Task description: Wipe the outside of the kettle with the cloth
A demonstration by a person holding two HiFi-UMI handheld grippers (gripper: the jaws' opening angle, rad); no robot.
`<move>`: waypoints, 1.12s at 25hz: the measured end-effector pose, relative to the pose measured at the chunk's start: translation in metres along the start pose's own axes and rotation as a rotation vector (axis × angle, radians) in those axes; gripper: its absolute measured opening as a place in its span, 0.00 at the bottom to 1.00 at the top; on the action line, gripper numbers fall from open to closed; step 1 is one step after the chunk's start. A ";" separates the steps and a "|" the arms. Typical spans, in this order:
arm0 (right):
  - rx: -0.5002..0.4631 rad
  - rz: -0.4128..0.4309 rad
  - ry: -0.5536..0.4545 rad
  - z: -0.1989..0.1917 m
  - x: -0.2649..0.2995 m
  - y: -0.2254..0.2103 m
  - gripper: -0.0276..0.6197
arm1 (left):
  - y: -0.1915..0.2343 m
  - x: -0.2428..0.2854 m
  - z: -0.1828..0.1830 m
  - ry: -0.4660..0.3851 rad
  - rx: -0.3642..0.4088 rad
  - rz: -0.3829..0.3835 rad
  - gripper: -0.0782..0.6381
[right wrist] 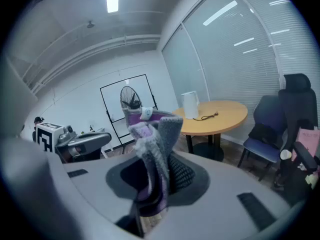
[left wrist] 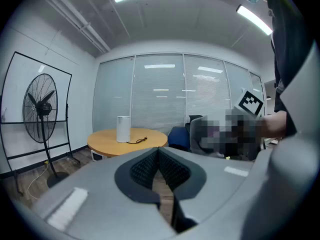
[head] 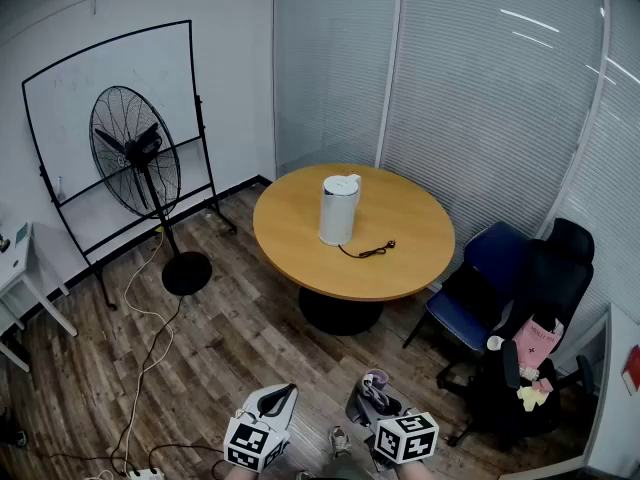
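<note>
Though far from smooth white kettle [head: 339, 209], knitted cloth [right wrist: 160, 133] in right tool [right wrist: 159, 178].

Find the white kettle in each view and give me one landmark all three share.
Head view: kettle upright near the round table's centre, upper middle.
Left gripper view: kettle small, left of centre, on the table's left half.
Right gripper view: kettle just right of centre, at the table's left end.
Shared landmark: the standing fan, left of the table in all three.
</note>
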State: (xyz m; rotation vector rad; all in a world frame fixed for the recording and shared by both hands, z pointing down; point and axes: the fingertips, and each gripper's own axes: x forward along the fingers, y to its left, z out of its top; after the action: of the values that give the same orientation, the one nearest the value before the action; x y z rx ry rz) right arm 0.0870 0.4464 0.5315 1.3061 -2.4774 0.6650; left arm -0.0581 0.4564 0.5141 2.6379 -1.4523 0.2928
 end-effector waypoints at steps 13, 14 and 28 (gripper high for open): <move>0.099 0.031 -0.008 0.038 0.036 -0.054 0.19 | 0.026 0.055 0.013 0.017 0.003 0.052 0.13; 0.102 0.035 -0.009 0.041 0.040 -0.060 0.19 | 0.028 0.062 0.016 0.023 0.003 0.054 0.12; 0.089 0.100 -0.004 0.095 0.101 -0.146 0.19 | 0.052 0.159 0.032 0.041 -0.014 0.140 0.12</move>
State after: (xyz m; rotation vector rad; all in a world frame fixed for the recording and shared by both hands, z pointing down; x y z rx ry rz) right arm 0.1494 0.2551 0.5329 1.2211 -2.5567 0.8052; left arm -0.0150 0.2917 0.5190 2.5083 -1.6230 0.3466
